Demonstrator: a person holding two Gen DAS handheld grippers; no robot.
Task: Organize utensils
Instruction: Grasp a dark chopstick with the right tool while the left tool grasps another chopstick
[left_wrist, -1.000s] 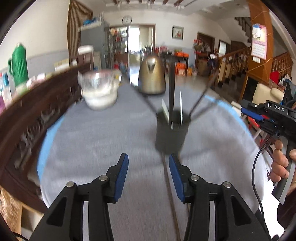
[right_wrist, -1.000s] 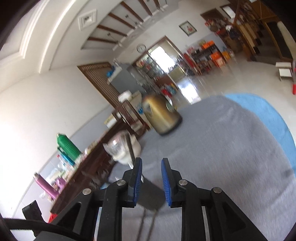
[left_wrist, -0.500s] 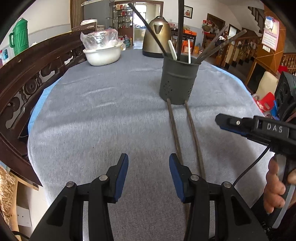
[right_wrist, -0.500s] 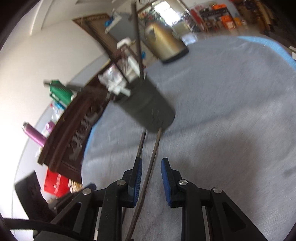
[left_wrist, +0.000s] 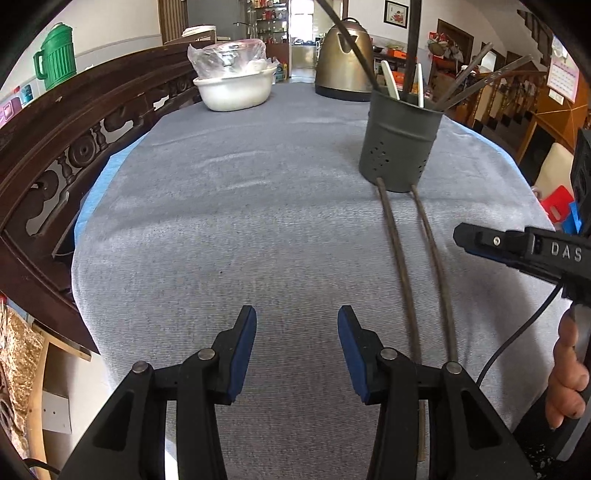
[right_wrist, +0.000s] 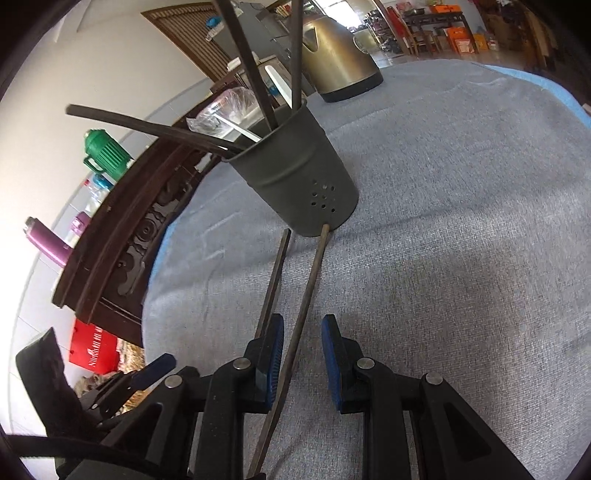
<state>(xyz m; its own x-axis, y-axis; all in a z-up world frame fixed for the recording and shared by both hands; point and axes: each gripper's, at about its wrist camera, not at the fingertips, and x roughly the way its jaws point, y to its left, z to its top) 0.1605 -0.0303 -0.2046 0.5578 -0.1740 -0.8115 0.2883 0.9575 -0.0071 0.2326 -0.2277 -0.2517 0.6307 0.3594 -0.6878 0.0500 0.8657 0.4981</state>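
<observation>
A dark grey metal utensil holder (left_wrist: 400, 142) stands on the grey tablecloth (left_wrist: 240, 221) with several dark chopsticks and two white utensils in it; it also shows in the right wrist view (right_wrist: 299, 177). Two dark chopsticks lie on the cloth, their far tips against the holder's base: one (left_wrist: 397, 258) on the left, one (left_wrist: 437, 273) on the right. My left gripper (left_wrist: 297, 347) is open and empty, left of them. My right gripper (right_wrist: 302, 354) is open, with one chopstick (right_wrist: 306, 295) lying between its pads and the other (right_wrist: 273, 280) just outside the left pad.
A brass kettle (left_wrist: 345, 62) and a white bowl (left_wrist: 236, 88) covered in plastic stand at the table's far end. A carved dark wooden rail (left_wrist: 55, 155) runs along the left edge. A green jug (left_wrist: 57, 61) stands beyond it.
Both grippers have pulled back from the holder and dropped toward the cloth. The right gripper has swung down over the two lying chopsticks and now straddles one.
</observation>
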